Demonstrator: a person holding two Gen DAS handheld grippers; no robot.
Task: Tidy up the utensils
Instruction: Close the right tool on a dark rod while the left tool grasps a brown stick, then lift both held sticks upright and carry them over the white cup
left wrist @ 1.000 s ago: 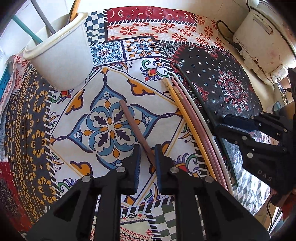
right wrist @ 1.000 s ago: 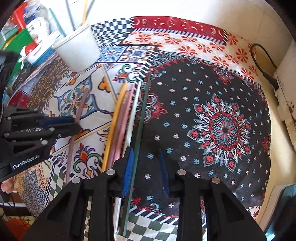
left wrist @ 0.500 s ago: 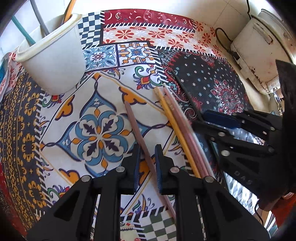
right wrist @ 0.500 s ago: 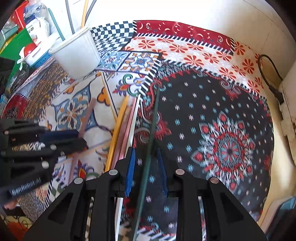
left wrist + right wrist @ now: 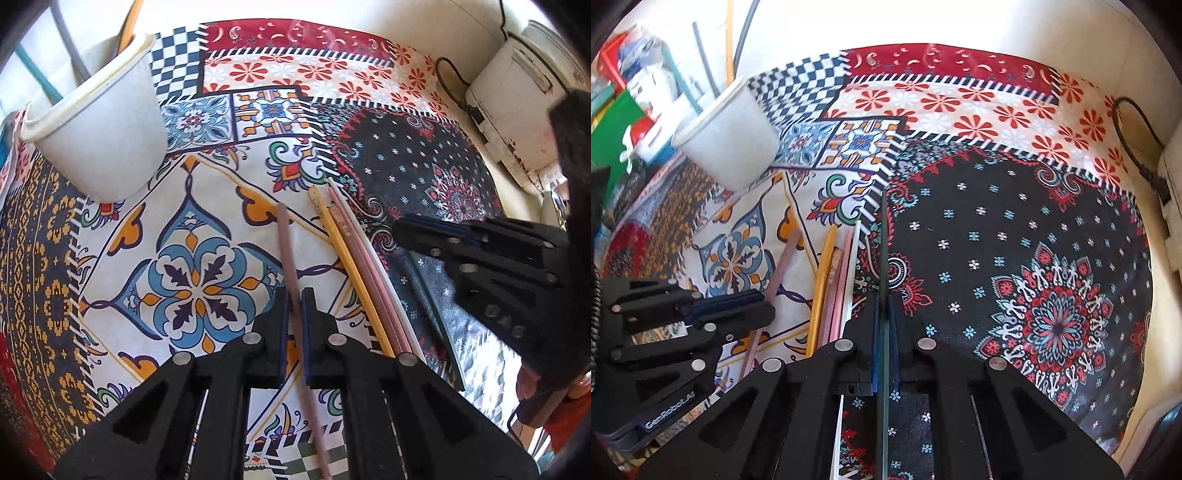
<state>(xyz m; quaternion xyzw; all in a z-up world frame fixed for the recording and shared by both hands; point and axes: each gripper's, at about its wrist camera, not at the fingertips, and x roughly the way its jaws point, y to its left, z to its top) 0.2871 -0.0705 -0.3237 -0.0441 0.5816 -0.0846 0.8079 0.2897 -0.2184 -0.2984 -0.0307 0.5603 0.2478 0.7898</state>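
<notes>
Tablecloth [image 5: 110, 229]: patterned, lying under both tools and carrying every loose stick.
Cup [image 5: 99, 122]: white, standing ahead and to the left of both tools, already holding several sticks upright.
Left gripper [image 5: 293, 317]: jaws have just been closing and are now clamping the mauve stick [image 5: 286, 243], which is running forward between the fingers.
Right gripper [image 5: 884, 325]: jaws have just been closing and are now pinching the dark green stick [image 5: 884, 236], which is pointing straight ahead along the fingers.
Loose bundle [image 5: 354, 258]: yellow, pink and white sticks lying side by side between the two tools, gripped by neither.
Step in hand: both tools are taking hold of one stick each, low over the cloth.
Next move, as judged: lifting each stick clear, tipping it upright and carrying it over the cup's rim.
</notes>
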